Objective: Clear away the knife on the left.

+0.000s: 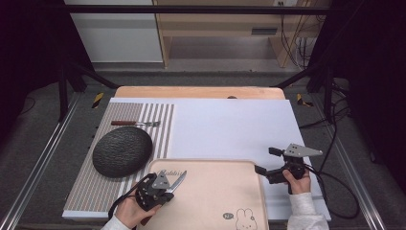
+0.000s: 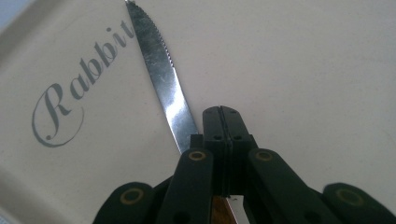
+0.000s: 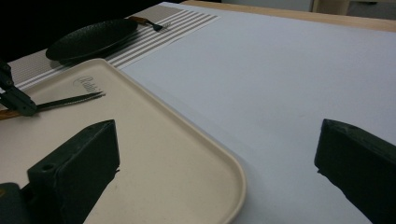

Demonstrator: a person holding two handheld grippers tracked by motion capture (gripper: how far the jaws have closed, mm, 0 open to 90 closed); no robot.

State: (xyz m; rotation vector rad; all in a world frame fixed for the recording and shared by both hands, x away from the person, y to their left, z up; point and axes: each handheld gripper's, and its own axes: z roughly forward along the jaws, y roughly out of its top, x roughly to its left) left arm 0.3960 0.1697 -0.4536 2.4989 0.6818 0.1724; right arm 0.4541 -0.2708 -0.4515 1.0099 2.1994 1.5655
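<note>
A serrated table knife with a brown wooden handle lies low over a beige tray printed with "Rabbit" and a rabbit drawing. My left gripper is shut on the knife near where handle meets blade. In the left gripper view its jaws are pressed together, and the blade runs up and left past them. The knife points toward the tray's far left corner. My right gripper is open and holds nothing, just off the tray's right edge over the white mat. In the right gripper view the gripper faces the tray and the knife.
A dark textured plate sits on a striped placemat left of the tray, with a wooden-handled fork beyond it. A white mat covers the middle and right of the table. Cables trail at the right.
</note>
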